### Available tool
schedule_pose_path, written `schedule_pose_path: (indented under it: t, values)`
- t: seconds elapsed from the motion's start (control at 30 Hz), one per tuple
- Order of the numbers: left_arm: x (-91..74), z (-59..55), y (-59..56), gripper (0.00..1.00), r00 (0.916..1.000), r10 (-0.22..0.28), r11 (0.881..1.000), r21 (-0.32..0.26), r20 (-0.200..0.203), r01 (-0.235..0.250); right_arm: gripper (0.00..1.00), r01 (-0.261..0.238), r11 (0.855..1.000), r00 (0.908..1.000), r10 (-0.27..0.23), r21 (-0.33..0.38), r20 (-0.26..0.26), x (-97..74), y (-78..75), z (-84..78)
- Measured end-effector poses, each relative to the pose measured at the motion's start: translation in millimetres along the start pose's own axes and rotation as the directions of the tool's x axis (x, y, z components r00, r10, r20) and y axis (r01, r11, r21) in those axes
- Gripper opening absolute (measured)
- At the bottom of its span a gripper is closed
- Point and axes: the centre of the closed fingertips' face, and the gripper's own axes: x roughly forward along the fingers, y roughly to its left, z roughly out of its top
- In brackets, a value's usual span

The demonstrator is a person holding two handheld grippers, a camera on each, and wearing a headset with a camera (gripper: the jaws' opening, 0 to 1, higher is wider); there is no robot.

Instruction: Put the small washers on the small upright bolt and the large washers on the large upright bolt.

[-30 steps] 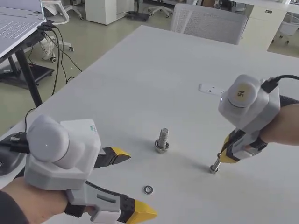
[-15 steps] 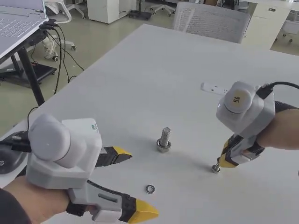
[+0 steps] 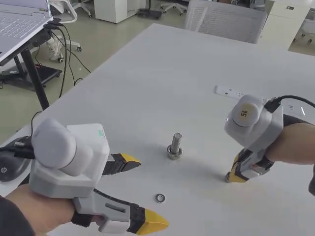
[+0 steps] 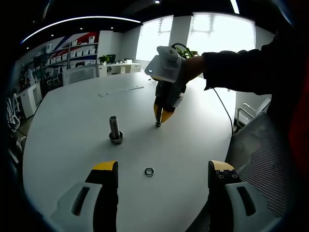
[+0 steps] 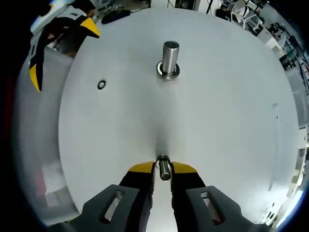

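Observation:
The large bolt (image 3: 174,145) stands upright mid-table with a washer (image 5: 168,71) around its base. One small loose washer (image 3: 160,198) lies flat on the table in front of it. My left gripper (image 3: 142,191) hovers open just left of that washer, and the washer (image 4: 149,171) lies just ahead of its jaws. My right gripper (image 3: 235,177) points down at the table on the right. Its jaws are closed in on either side of the small upright bolt (image 5: 164,170), whose top shows between the yellow tips. I see no washer in those jaws.
A white power strip (image 3: 229,92) lies on the white table (image 3: 147,88) beyond the right gripper. A laptop (image 3: 19,19) on a stand with hanging cables (image 3: 64,54) is off the left edge. A mesh chair (image 3: 226,19) stands at the far side.
My right gripper has come down over the small bolt, which stood below its tips before and is now between them. The left gripper and the loose washer have stayed put.

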Motion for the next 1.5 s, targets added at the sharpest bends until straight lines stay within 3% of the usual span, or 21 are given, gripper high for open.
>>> schedule_pose_path:
  t: [0.8,1.5]
  values:
    - [1.3,0.6,0.4,0.75,1.0000,-0.003,1.000,0.002,-0.004,0.003,0.17,0.015,1.000,0.9999,-0.015,-0.008,0.007,2.4,-6.2,-1.3]
    - [1.9,-0.8,-1.6,0.75,1.0000,-0.007,1.000,0.010,-0.003,0.007,0.29,0.045,0.998,0.9986,-0.046,0.038,0.025,-6.7,-4.7,-22.2]
